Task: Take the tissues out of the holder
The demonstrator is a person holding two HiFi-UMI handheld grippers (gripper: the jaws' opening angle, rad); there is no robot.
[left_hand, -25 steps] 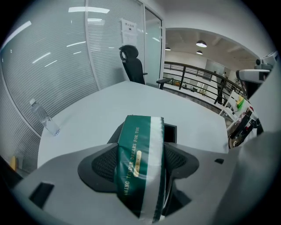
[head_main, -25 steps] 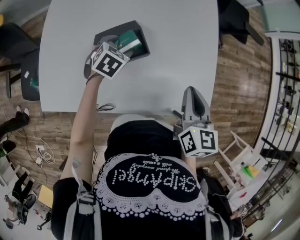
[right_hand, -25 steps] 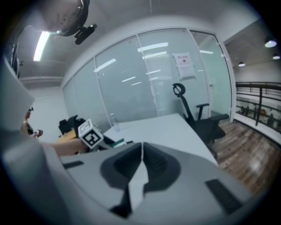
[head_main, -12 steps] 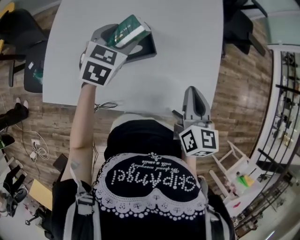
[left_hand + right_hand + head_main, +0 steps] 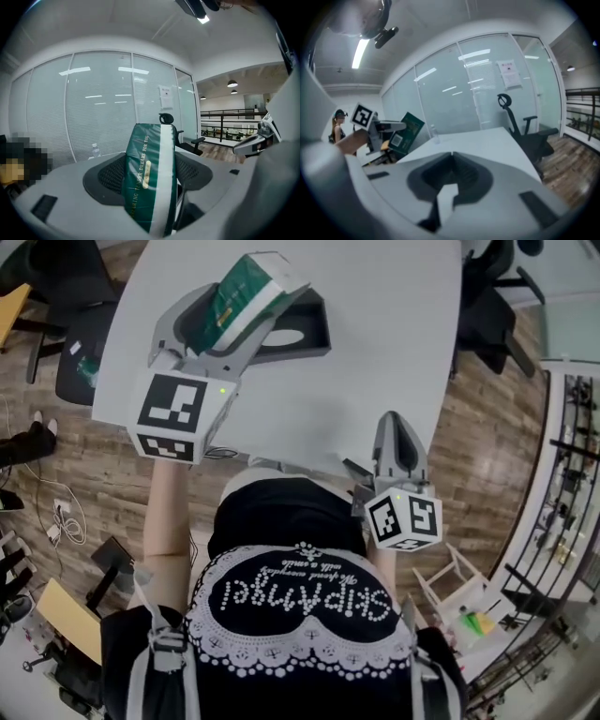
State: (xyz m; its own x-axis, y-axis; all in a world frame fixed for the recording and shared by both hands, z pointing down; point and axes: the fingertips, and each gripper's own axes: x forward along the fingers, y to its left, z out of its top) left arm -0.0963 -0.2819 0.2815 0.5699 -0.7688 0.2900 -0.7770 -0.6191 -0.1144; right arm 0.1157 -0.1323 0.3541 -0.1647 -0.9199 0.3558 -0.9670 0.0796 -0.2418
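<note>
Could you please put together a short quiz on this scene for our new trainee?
1. True or false: the left gripper is shut on the green tissue pack.
2. Where does the black holder stand? A: on the white table. B: on a chair. C: on the floor.
3. Fill in the blank: the right gripper has its jaws ___, with nothing between them.

Key: 1 true; 2 A; 3 shut.
</note>
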